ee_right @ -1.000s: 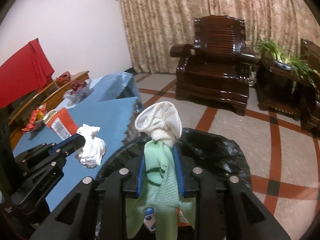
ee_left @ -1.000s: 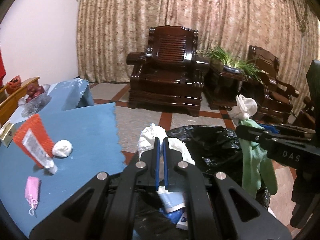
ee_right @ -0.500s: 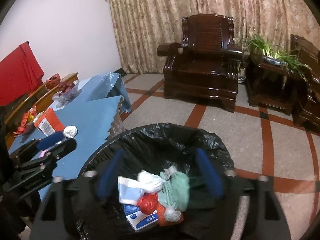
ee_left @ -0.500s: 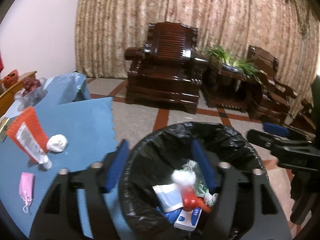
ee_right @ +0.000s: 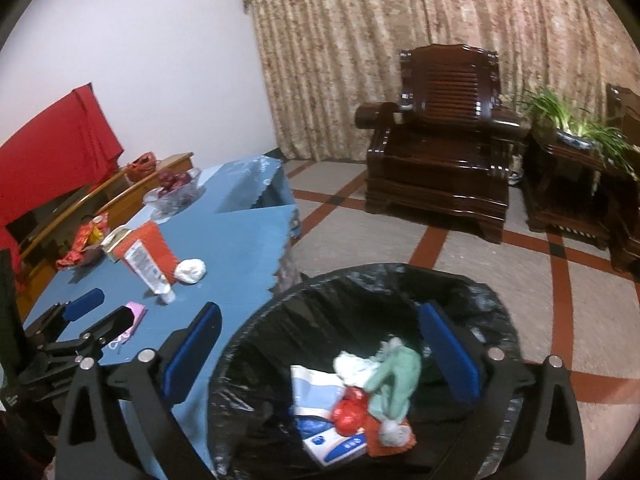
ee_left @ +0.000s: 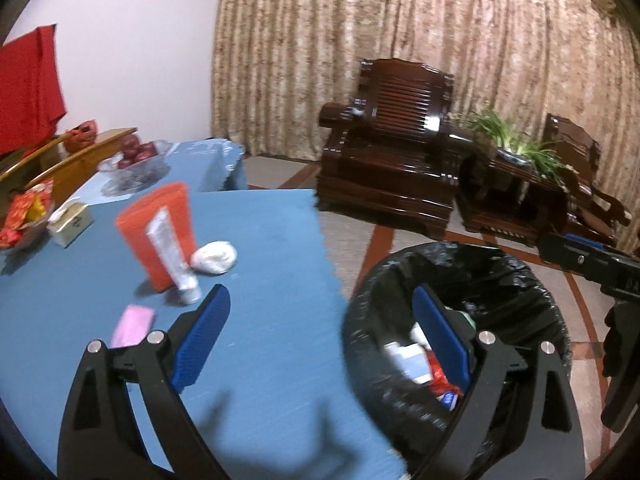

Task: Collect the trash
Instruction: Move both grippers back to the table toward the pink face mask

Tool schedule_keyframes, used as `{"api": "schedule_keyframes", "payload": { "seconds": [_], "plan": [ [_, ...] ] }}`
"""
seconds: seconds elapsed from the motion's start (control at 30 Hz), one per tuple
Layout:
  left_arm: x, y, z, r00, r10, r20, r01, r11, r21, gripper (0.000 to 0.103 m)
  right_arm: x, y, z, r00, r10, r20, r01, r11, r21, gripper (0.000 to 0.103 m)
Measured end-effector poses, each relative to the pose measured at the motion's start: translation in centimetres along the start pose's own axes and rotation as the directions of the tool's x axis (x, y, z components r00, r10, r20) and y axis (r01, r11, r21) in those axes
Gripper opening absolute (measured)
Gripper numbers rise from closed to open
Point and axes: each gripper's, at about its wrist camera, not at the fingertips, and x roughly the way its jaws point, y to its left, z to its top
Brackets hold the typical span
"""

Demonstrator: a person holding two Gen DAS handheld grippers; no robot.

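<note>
The table (ee_left: 260, 240) is covered by a matte blue cloth with a zigzag edge. Just beside it on the tiled floor, a round bin (ee_right: 460, 292) is lined with crinkled black plastic. The right gripper (ee_right: 320, 352) is held over the bin, its jaws having just been opening and now spread wide, with nothing between the blue ribbed pads. The left gripper (ee_left: 320, 336) is likewise released and empty after opening, straddling the table edge and bin rim. Inside the bin, a limp green glove (ee_right: 394, 380) is seen lying on blue-and-white packaging (ee_right: 320, 396). On the table an orange pouch (ee_left: 158, 232) is left, a white tube (ee_left: 172, 252) against it, a crumpled white wad (ee_left: 214, 257) touching it, and a pink mask (ee_left: 132, 325) nearby.
</note>
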Motion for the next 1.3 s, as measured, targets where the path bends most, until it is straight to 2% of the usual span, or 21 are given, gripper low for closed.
{"api": "schedule_keyframes", "payload": {
  "seconds": [0.37, 0.73, 1.0, 1.3],
  "plan": [
    [-2.3, 6.2, -1.0, 0.993, 0.121, 0.005, -0.12, 0.99, -0.07, 0.09, 2.6, 5.2, -0.8, 0.997, 0.066, -0.039, -0.069, 0.996, -0.058, 0.097],
    [-2.5, 12.4, -1.4, 0.969, 0.246, 0.001, -0.244, 0.961, -0.128, 0.09, 5.9, 10.2, -0.9, 0.989, 0.137, -0.049, -0.142, 0.983, -0.118, 0.097],
    [-0.7, 17.1, -2.8, 0.943, 0.329, -0.049, -0.333, 0.933, -0.139, 0.09, 10.6, 15.3, -1.4, 0.978, 0.193, -0.077, -0.203, 0.964, -0.17, 0.097],
    [3.1, 20.3, -4.6, 0.927, 0.35, -0.13, -0.367, 0.92, -0.137, 0.09, 16.1, 18.7, -2.7, 0.966, 0.211, -0.148, -0.235, 0.956, -0.174, 0.096]
  ]
}}
